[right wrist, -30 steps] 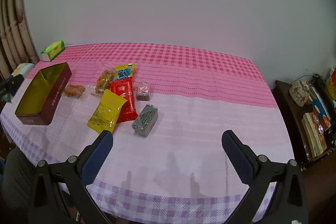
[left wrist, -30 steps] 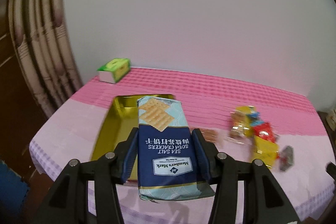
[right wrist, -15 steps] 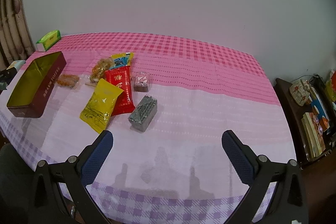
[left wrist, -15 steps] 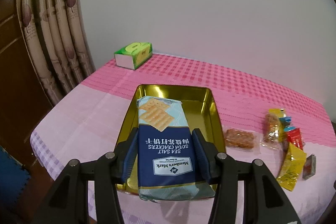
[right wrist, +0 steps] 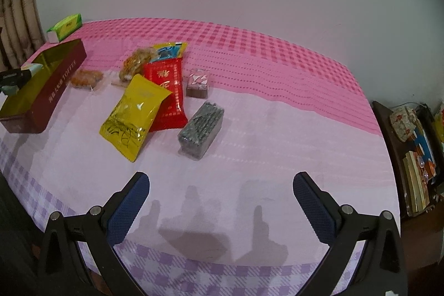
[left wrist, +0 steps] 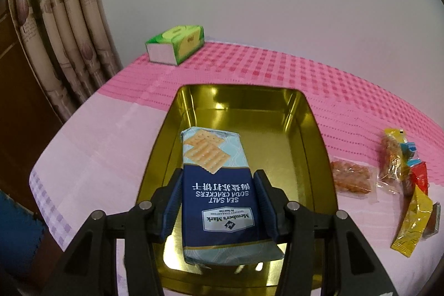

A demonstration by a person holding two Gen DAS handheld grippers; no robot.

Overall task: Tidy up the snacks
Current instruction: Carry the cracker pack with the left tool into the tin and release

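Since a second ago, the left hand-held gripper has carried the cracker packet from the tin's near-left side to directly over its gold interior, and the tin now fills the left wrist view.

Risk from here, as I judge it: the packet hangs lengthwise and slightly off-centre toward the tin's left wall, so a release too early could leave it propped on the rim, or a descending finger could knock the tin across the worktop.

That gripper is clenched on the packet's dark blue middle, pads pressing both long sides. The right hand-held gripper hovers spread wide, gripping nothing, above the bare near edge, with the remaining snacks ahead of it.
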